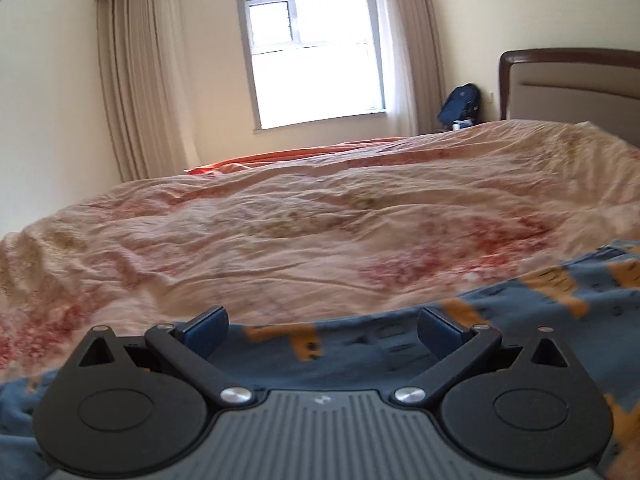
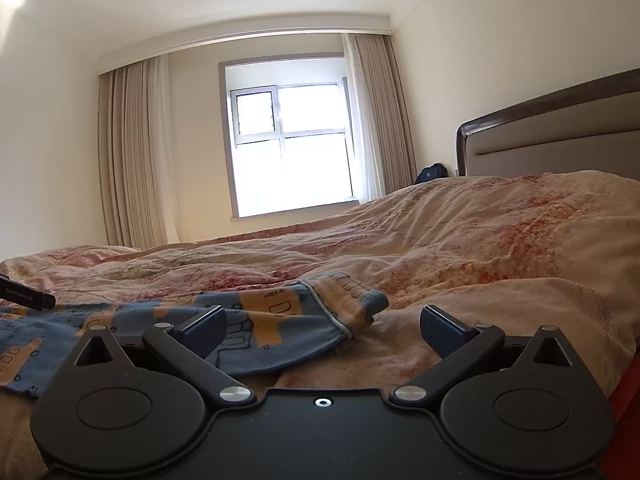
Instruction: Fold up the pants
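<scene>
The blue pants with orange print point(image 1: 360, 356) lie on the bed under and ahead of my left gripper point(image 1: 322, 330), which is open and empty, low over the cloth. In the right wrist view the pants point(image 2: 260, 320) lie flat, with a bunched end point(image 2: 360, 304) at the middle. My right gripper point(image 2: 322, 330) is open and empty, its left finger over the pants, its right finger over the quilt. The left gripper's body point(image 2: 28, 296) shows at the left edge of that view.
A rumpled pink floral quilt point(image 1: 320, 220) covers the bed. A padded headboard point(image 2: 560, 140) stands at the right. A window point(image 2: 288, 148) with beige curtains is on the far wall. A blue backpack point(image 1: 460, 104) sits beside the headboard.
</scene>
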Demonstrator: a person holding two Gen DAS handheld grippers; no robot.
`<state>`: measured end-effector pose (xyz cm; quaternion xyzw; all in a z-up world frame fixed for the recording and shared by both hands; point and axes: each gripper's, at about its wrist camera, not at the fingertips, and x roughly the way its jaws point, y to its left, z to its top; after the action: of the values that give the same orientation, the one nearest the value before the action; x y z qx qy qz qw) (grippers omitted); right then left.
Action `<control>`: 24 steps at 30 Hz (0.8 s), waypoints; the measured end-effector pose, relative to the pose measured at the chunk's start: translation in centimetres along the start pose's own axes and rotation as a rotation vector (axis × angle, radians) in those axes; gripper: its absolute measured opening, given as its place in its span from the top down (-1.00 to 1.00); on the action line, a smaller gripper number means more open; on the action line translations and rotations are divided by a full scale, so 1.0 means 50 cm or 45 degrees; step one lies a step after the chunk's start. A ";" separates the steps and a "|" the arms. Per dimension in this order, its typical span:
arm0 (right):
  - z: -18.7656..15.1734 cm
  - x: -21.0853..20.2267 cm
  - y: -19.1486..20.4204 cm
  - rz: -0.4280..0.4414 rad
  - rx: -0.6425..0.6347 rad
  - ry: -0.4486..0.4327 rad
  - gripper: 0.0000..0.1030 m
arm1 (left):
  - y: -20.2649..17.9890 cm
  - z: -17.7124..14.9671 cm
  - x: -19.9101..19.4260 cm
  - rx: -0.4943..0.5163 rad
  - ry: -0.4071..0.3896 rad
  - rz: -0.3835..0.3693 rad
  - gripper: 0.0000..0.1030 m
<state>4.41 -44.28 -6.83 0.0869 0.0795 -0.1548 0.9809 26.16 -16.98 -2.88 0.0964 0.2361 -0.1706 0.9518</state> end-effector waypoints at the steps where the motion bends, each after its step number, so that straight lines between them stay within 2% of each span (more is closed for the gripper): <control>1: 0.004 0.008 -0.010 0.001 0.013 0.005 -0.99 | -0.025 0.001 0.000 -0.017 0.003 -0.085 -0.99; 3: 0.010 0.019 -0.024 -0.001 0.020 0.021 -0.98 | -0.071 0.000 0.004 -0.024 -0.012 -0.191 -0.99; 4: 0.012 0.021 -0.029 -0.006 0.024 0.023 -0.89 | -0.091 -0.003 0.007 -0.013 -0.026 -0.213 -0.99; 6: 0.017 0.025 -0.042 -0.015 0.028 0.027 -0.71 | -0.132 -0.014 0.018 0.022 -0.033 -0.208 -0.99; 8: 0.019 0.030 -0.051 -0.018 0.021 0.039 -0.41 | -0.159 -0.030 0.034 0.043 -0.012 -0.160 -0.99; 9: 0.020 0.033 -0.055 -0.016 0.023 0.049 -0.34 | -0.166 -0.038 0.040 0.039 0.001 -0.138 -0.99; 11: 0.020 0.045 -0.065 -0.010 0.040 0.079 0.07 | -0.165 -0.052 0.049 0.002 0.006 -0.127 -1.00; 13: 0.020 0.054 -0.071 -0.002 0.048 0.094 0.35 | -0.157 -0.057 0.052 -0.020 0.004 -0.133 -1.00; 14: 0.021 0.058 -0.071 0.000 0.047 0.104 0.36 | -0.155 -0.058 0.054 -0.028 0.007 -0.135 -1.00; 16: 0.022 0.063 -0.072 0.005 0.060 0.122 0.26 | -0.152 -0.062 0.056 -0.037 0.004 -0.139 -1.00; 17: 0.022 0.060 -0.074 0.015 0.089 0.128 -0.06 | -0.152 -0.064 0.057 -0.037 0.001 -0.138 -1.00; 18: 0.021 0.057 -0.076 0.031 0.125 0.135 -0.30 | -0.152 -0.065 0.058 -0.038 -0.002 -0.137 -1.00; 19: 0.021 0.049 -0.079 0.067 0.183 0.137 -0.75 | -0.152 -0.067 0.058 -0.038 -0.005 -0.138 -1.00; 20: 0.020 0.035 -0.080 0.118 0.253 0.123 -0.99 | -0.151 -0.067 0.059 -0.042 -0.007 -0.142 -1.00; 22: 0.018 0.021 -0.077 0.189 0.336 0.118 -0.98 | -0.145 -0.067 0.061 -0.062 -0.004 -0.160 -1.00; 24: 0.015 0.028 -0.071 0.219 0.361 0.160 -0.98 | -0.137 -0.067 0.062 -0.091 0.001 -0.184 -1.00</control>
<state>4.71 -48.15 -6.85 0.2404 0.1102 -0.0741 0.9616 24.83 -23.28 -7.98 0.0450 0.2489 -0.2303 0.9397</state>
